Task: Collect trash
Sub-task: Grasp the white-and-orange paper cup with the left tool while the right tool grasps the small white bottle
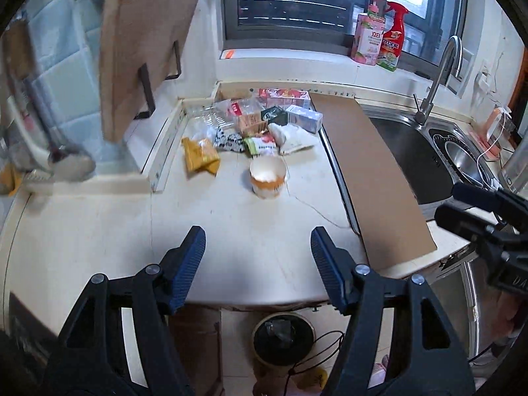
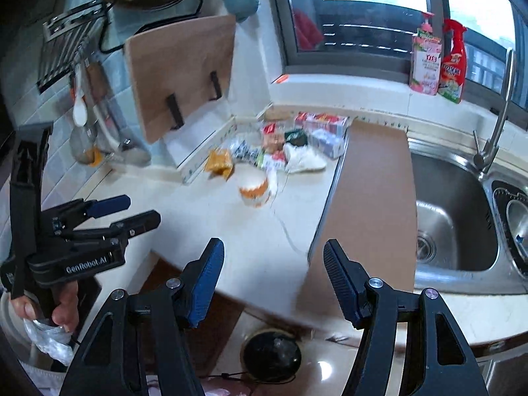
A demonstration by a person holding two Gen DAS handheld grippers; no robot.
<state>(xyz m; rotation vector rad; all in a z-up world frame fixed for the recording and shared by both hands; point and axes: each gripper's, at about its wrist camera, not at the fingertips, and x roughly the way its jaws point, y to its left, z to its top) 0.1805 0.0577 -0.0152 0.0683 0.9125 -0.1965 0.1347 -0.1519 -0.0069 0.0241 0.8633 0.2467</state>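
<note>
A heap of trash lies at the back of the counter: a yellow snack bag (image 1: 199,155) (image 2: 218,162), a white crumpled bag (image 1: 292,138) (image 2: 305,159), small cartons (image 1: 303,118) and wrappers. In front of it stands an orange-and-white paper cup (image 1: 267,175) (image 2: 254,191). A round black-lined trash bin (image 1: 283,338) (image 2: 271,353) sits on the floor below the counter edge. My left gripper (image 1: 258,247) hovers open and empty above the front of the counter. My right gripper (image 2: 274,260) is open and empty too, above the counter edge. The left gripper (image 2: 132,213) also shows at the left of the right wrist view.
A brown cardboard sheet (image 1: 369,171) (image 2: 369,204) lies between the counter and the steel sink (image 2: 455,217) with its tap (image 2: 495,132). A wooden cutting board (image 1: 142,49) hangs on the left wall. Two cleaner bottles (image 1: 379,38) stand on the window sill. Utensils (image 2: 82,105) hang on the tiles.
</note>
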